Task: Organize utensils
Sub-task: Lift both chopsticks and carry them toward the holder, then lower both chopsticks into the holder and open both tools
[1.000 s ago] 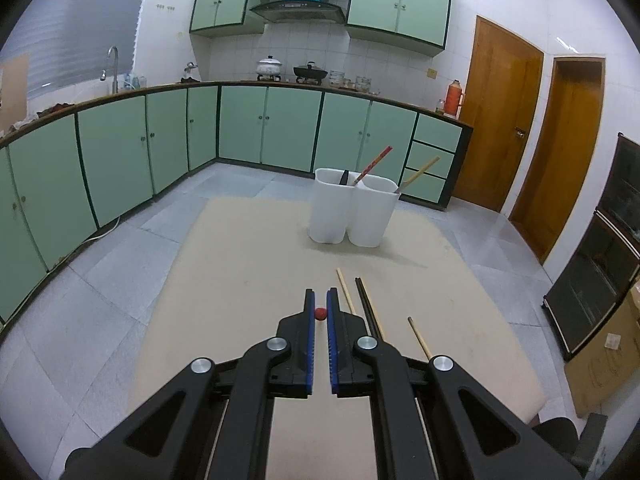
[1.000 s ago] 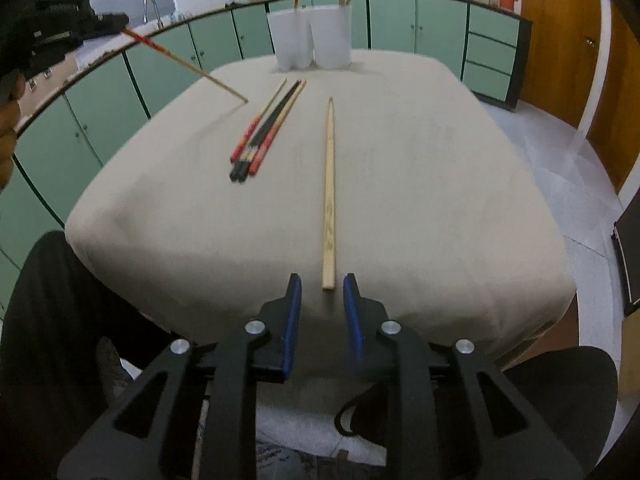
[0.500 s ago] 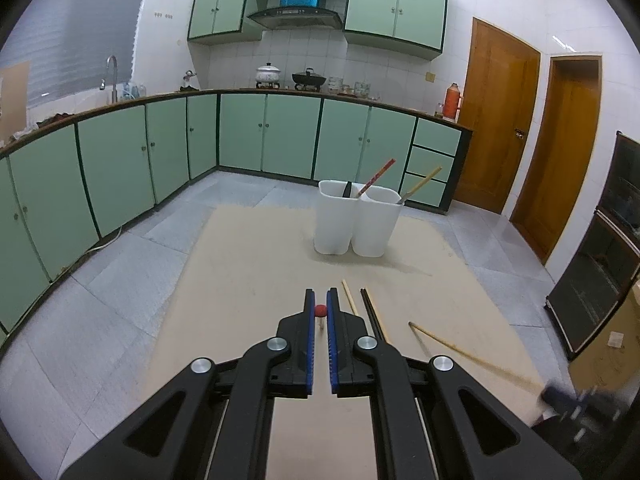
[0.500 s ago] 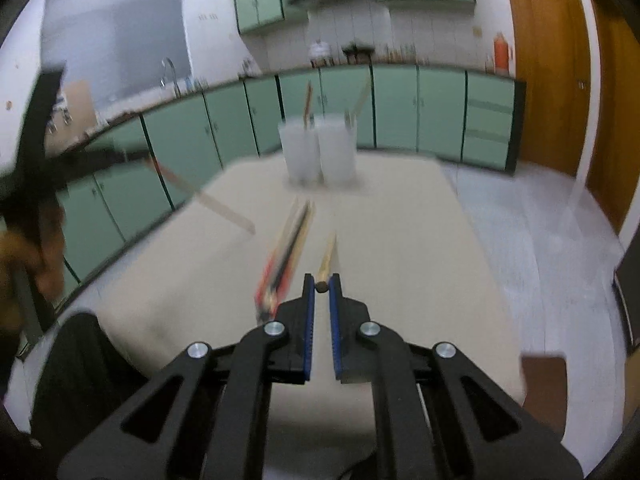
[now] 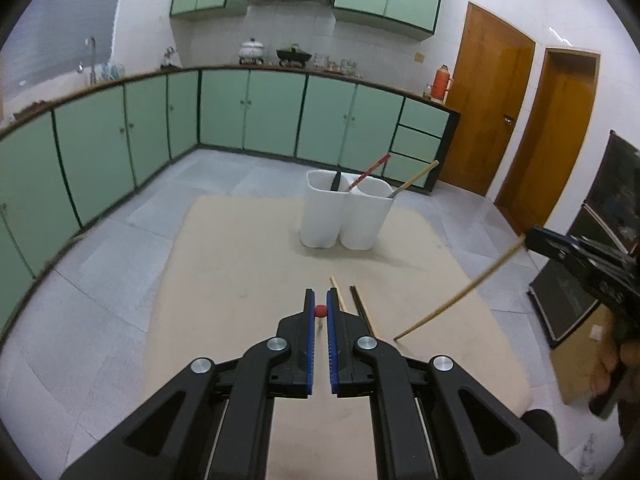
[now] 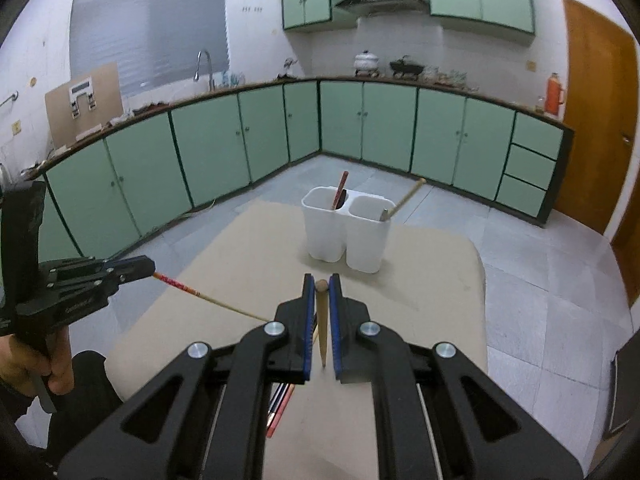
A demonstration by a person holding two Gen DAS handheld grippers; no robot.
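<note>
left wrist view:
left gripper (image 5: 321, 311): clamping a red-ended chopstick (image 5: 320, 311); only its round red end is showing between the blue pads, so its length is hidden here.
white holder (image 5: 344, 216): two joined cups sitting at 12 o'clock on the beige table cover (image 5: 240, 264); chopsticks are leaning out of both cups toward 1 o'clock.
loose chopsticks (image 5: 362, 310): lying on the cover just beside the right finger, one pale, one dark.
right gripper (image 5: 536, 241): coming in at 3 o'clock, gripping a pale wooden chopstick (image 5: 460, 294) that is slanting down toward 5 o'clock, tip over the cover.

right wrist view:
right gripper (image 6: 321, 286): clenching the pale wooden chopstick (image 6: 321, 320); the stick is running down between the pads toward the camera.
white holder (image 6: 346, 236): standing at 12 o'clock, well apart from the fingertips.
left gripper (image 6: 150, 269): sitting at 9 o'clock, holding the red-ended chopstick (image 6: 200, 293) with its pale tip pointing to 4 o'clock.
hand (image 6: 40, 364): wrapping the left tool's grip at 8 o'clock.
remaining chopsticks (image 6: 280, 404): lying on the cover under the right gripper, mostly hidden.
</note>
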